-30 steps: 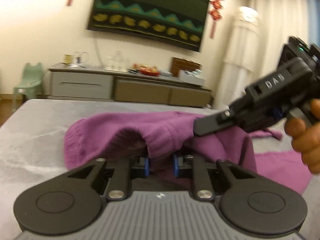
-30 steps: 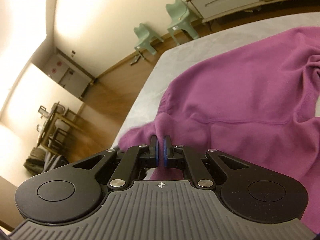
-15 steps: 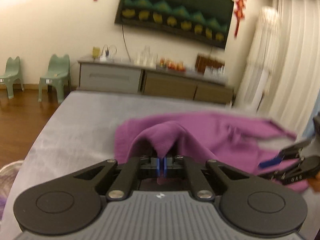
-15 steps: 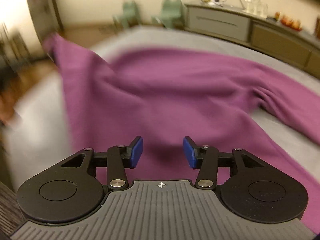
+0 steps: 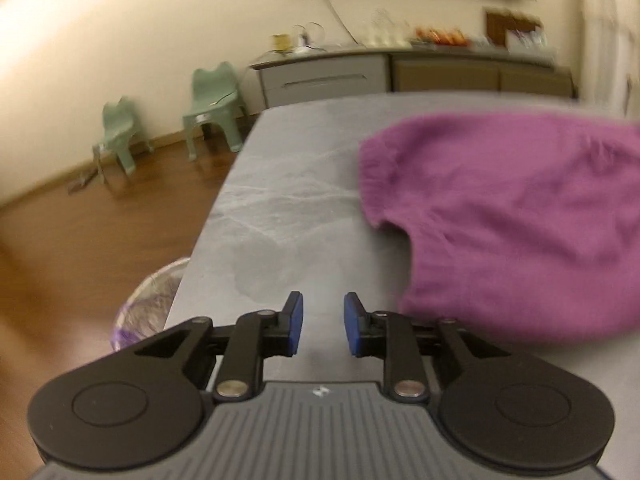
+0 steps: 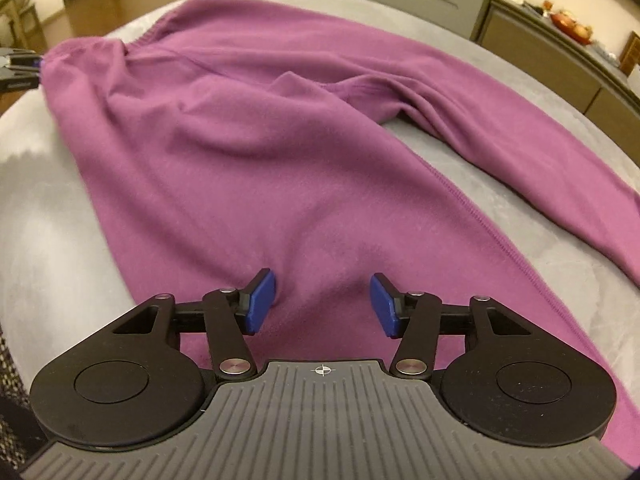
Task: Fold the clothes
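Under my right fingers (image 6: 322,304) the purple sweater (image 6: 280,140) lies spread on the grey worktop (image 6: 48,220); they are opening, gripping nothing. My left fingers (image 5: 322,322), opening and empty, sit left of its hem.

Left gripper (image 5: 322,323): black linkage arms, blue pads on fingertips (image 5: 295,322), silver pivot screws, two round black discs flanking a ribbed grey housing with a small white mark at centre. Right gripper (image 6: 323,305): same build, blue pads, silver screws, crosshair mark on grey ribbed housing, round black discs either side.
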Motion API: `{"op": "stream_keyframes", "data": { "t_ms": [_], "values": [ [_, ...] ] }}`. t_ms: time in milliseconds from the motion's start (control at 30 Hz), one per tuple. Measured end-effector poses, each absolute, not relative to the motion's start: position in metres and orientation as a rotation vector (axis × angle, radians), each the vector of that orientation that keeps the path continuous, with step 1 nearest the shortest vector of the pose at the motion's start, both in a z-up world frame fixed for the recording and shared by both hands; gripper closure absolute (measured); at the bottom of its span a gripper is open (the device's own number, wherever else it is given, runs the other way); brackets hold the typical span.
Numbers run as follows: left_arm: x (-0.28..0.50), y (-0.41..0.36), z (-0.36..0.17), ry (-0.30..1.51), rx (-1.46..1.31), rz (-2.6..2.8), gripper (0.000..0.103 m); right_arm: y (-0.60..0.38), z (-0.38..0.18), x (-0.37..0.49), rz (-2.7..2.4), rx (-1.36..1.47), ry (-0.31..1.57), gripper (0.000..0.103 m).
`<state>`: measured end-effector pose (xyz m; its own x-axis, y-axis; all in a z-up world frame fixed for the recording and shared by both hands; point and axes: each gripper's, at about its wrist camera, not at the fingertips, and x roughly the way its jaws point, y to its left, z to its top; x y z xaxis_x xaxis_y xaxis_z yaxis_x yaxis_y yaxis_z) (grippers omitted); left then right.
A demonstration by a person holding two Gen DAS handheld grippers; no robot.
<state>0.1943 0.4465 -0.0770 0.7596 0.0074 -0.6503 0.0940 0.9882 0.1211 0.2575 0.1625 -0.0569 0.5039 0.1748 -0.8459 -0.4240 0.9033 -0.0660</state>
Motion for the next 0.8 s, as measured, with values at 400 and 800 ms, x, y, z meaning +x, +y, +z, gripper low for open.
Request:
{"op": "stream_keyframes", "data": {
  "t_ms": [400,800],
  "values": [
    [0.213,0.321,-0.062,0.735,0.191,-0.434,0.078,0.164,-0.051,0.445,0.157,-0.01,0.888,0.054],
    [0.174,0.383,-0.043,0.712,0.086,-0.245,0.07,0.186,-0.047,0.497,-0.013,-0.206,0.821,0.049]
  ]
}}
